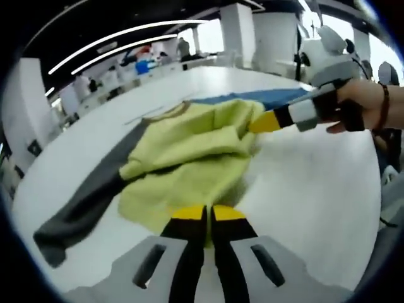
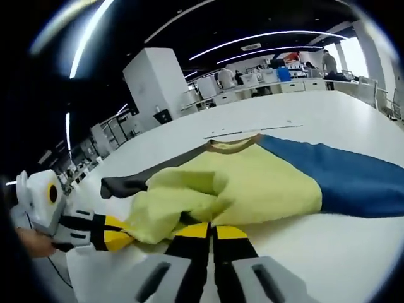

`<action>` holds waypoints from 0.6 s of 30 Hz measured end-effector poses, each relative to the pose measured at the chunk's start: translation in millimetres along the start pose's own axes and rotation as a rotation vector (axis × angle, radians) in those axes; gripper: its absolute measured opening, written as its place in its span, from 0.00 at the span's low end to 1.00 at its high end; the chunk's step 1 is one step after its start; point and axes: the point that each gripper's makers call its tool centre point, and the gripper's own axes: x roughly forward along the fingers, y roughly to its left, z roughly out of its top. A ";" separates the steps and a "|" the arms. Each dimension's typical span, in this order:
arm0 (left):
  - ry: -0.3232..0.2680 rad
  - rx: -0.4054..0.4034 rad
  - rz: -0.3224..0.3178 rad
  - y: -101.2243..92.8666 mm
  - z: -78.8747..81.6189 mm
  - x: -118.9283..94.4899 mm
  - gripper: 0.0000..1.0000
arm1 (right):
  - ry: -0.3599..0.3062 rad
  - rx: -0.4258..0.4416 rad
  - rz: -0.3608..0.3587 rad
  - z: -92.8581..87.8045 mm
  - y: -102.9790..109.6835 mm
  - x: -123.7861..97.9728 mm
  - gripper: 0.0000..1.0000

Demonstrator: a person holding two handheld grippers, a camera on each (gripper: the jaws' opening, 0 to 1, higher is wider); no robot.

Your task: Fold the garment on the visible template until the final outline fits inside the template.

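A garment with a yellow body (image 1: pixel 189 158), a grey sleeve (image 1: pixel 82 202) and a blue sleeve (image 1: pixel 265 98) lies bunched on the white table (image 1: pixel 315 189). In the left gripper view, my left gripper (image 1: pixel 208 213) is shut on the near yellow edge. My right gripper (image 1: pixel 262 122) comes in from the right, pinching the yellow cloth at its far side. In the right gripper view, that gripper (image 2: pixel 211 231) is shut on the yellow hem (image 2: pixel 252 189), with the blue sleeve (image 2: pixel 353 180) stretched right. The left gripper (image 2: pixel 117 240) bites the fold at lower left. The brown collar (image 2: pixel 233 145) faces away.
A thin dark line (image 2: pixel 252 132) runs on the table beyond the collar. A hand (image 1: pixel 360 104) holds the right gripper. White pillars, benches and people (image 2: pixel 224 77) stand far behind the table. The table's edge curves close on the right (image 1: pixel 379 208).
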 end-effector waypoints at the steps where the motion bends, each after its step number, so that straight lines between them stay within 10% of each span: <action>1: -0.007 -0.008 -0.007 0.1 2.9 -2.7 0.00 | -0.004 -0.003 0.005 2.9 0.9 -2.6 0.00; 18: -0.087 0.075 0.051 48.9 70.8 -16.5 0.00 | -0.056 -0.148 -0.036 69.8 -22.5 -23.3 0.00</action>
